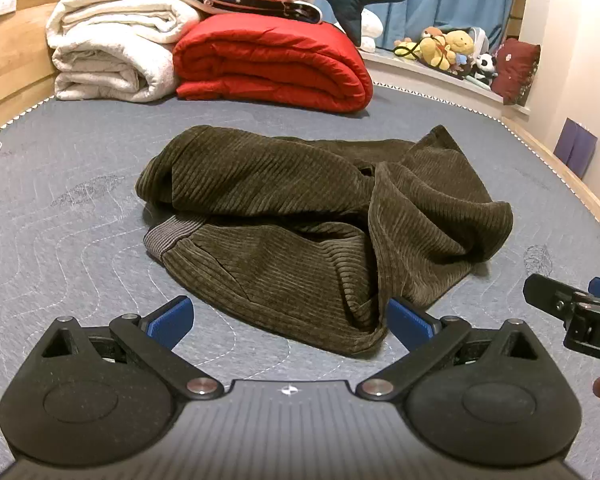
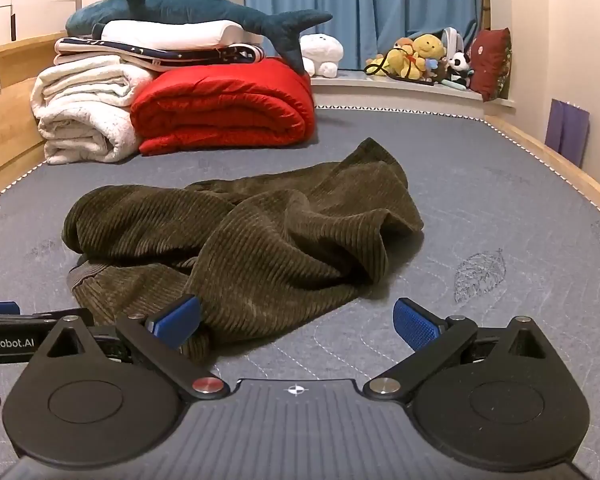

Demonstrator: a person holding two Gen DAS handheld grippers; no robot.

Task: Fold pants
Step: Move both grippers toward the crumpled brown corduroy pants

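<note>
On the grey quilted mattress (image 1: pixel 60 208), as seen from the left wrist:
- Pants: dark olive corduroy pants (image 1: pixel 300 216) are seen crumpled in a heap near the middle of the mattress, with a ribbed grey cuff (image 1: pixel 160 236) showing at the left of the heap.
- Left gripper: the left gripper (image 1: pixel 290 322) is held low over the near hem with its jaws spread wide; nothing is gripped, and the hem fold lies just beside its right blue pad.
- Right gripper: part of the right gripper (image 1: pixel 580 312) is seen at the right edge; its opening cannot be judged from here.
- Background: a folded red quilt (image 1: pixel 272 60) and rolled white blankets (image 1: pixel 112 56) are stacked at the far end.

On the same mattress, as seen from the right wrist:
- Pants: the heap (image 2: pixel 240 236) is seen ahead and to the left, well short of the red quilt (image 2: pixel 224 108).
- Right gripper: the right gripper (image 2: pixel 296 322) is held wide open and empty; its left pad is seen against the near edge of the cloth, though contact cannot be judged.
- Left gripper: only a sliver of the left gripper (image 2: pixel 20 328) is visible at the left edge.
- Background: a plush shark (image 2: pixel 204 8) is laid on the stacked bedding, and blue curtains (image 2: pixel 364 0) hang behind.
</note>
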